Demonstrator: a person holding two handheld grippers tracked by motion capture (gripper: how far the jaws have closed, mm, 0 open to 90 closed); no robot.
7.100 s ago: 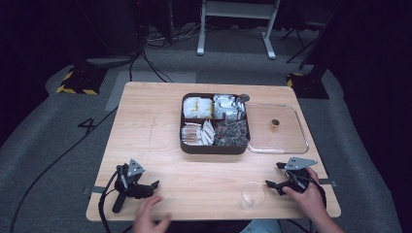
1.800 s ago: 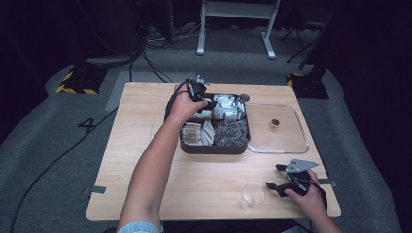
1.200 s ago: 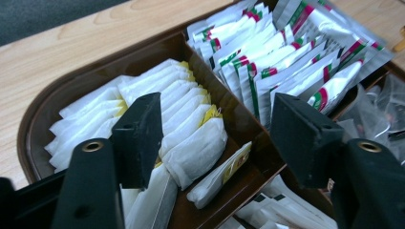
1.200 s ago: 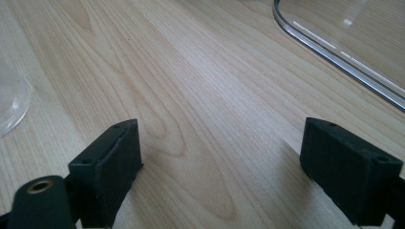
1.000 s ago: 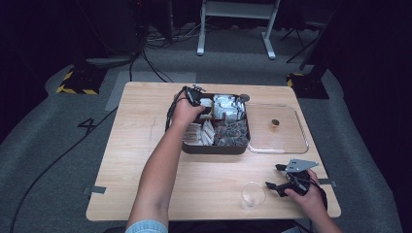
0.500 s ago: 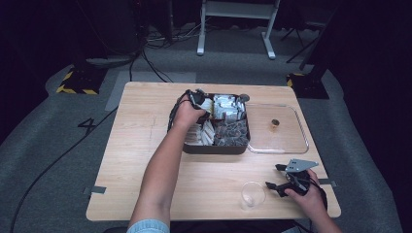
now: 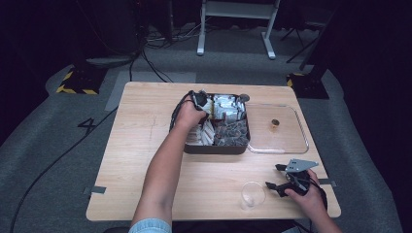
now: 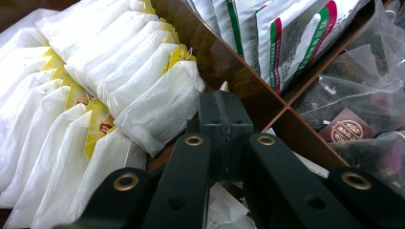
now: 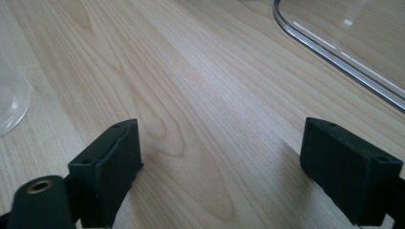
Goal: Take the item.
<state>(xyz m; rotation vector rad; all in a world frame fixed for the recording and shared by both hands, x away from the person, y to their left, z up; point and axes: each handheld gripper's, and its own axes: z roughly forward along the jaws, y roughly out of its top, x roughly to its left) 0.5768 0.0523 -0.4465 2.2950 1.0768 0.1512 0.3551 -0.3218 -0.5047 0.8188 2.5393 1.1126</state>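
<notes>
Left tongs (image 8: 224, 126) pressed together, white tea bags (image 8: 157, 107) just beside; right tongs (image 9: 219, 167) apart.

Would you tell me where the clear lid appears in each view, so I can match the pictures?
High view: the clear lid lies on the table, right of the tea box.
Right gripper view: its rim curves across the top right corner.
Left gripper view: looks into the tea box at white tea bags.
Shared landmark: the glass cup, at the right gripper view's left edge.
</notes>
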